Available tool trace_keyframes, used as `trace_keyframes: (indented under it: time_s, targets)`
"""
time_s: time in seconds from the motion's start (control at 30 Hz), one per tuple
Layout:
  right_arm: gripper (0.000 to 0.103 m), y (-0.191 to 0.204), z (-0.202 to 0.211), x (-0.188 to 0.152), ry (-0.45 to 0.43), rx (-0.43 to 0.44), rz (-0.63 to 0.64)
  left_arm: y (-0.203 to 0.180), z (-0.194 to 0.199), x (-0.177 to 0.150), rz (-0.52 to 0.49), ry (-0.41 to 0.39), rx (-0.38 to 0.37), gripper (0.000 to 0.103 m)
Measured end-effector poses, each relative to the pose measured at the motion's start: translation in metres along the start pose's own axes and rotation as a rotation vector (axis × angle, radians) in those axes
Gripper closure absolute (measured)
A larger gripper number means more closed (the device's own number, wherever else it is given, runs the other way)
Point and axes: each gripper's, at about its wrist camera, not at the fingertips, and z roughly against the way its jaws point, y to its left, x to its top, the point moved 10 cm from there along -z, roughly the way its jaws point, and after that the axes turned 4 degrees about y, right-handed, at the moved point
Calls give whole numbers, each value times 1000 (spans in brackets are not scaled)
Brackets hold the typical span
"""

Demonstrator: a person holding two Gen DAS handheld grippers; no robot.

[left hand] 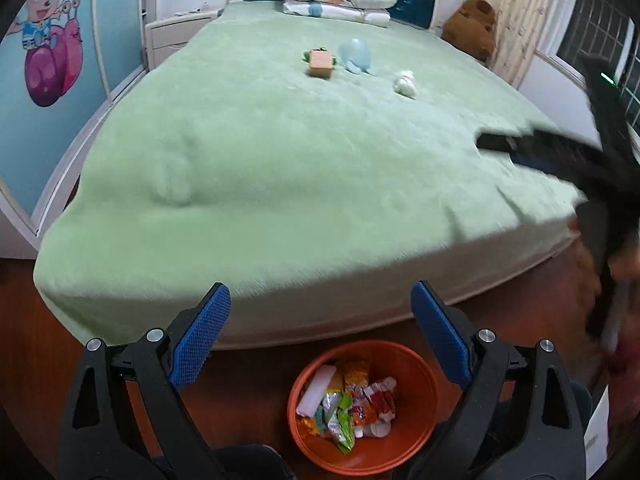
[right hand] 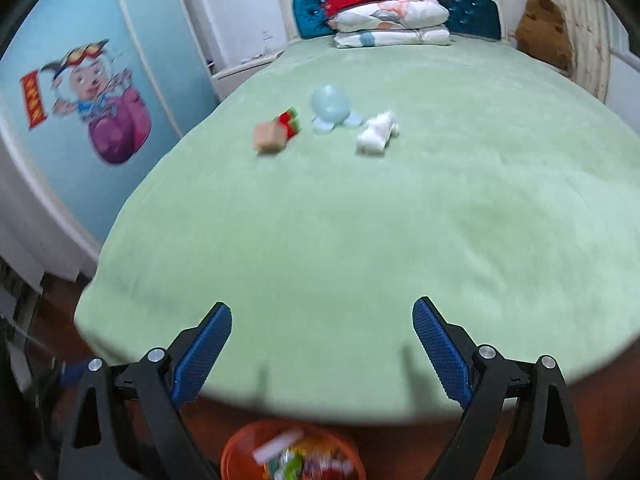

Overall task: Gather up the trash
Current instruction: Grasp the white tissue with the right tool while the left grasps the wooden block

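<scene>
An orange bin (left hand: 420, 376) on the floor at the bed's foot holds several wrappers and a white piece; its rim also shows in the right wrist view (right hand: 240, 446). My left gripper (left hand: 320, 300) is open and empty, above the bin. My right gripper (right hand: 322, 316) is open and empty over the bed's near edge; it shows blurred in the left wrist view (left hand: 496, 142). A crumpled white tissue (right hand: 378, 132) (left hand: 405, 83) lies far up the bed.
The green bed (right hand: 360, 240) also holds a tan block with a red-green toy (right hand: 276, 132) and a pale blue octopus toy (right hand: 334, 108). Pillows (right hand: 392, 20) and a brown teddy (right hand: 544, 28) are at the head. A blue wardrobe (right hand: 80, 100) stands left.
</scene>
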Motion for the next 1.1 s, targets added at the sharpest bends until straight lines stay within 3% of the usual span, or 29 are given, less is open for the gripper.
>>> trace_keyframes:
  time_s: [0.23, 0.33, 0.43, 0.5, 0.53, 0.57, 0.7, 0.93, 1.1]
  targets:
    - [13, -34, -81, 103, 51, -97, -85, 13, -7, 19, 20, -4, 14, 14]
    - [12, -44, -115, 133, 92, -95, -124, 18, -8, 25, 34, -7, 12, 14]
    - [12, -60, -149, 157, 133, -152, -165, 23, -12, 32, 40, -4, 18, 14]
    - [25, -68, -164, 168, 139, -179, -195, 27, -14, 34, 47, -4, 22, 14]
    - [54, -70, -170, 169, 157, -180, -201, 30, -15, 36, 53, -5, 22, 14]
    - [71, -70, -173, 169, 173, -182, -201, 31, -16, 38, 56, -5, 23, 14]
    - [72, -61, -156, 174, 99, -238, -128, 37, -19, 42, 71, -6, 23, 14]
    - [72, -39, -86, 156, 3, -116, -62, 28, -21, 60, 71, -19, -5, 14]
    - [72, -24, -16, 113, -63, -44, -4, 10, -31, 99, 29, -43, -20, 14]
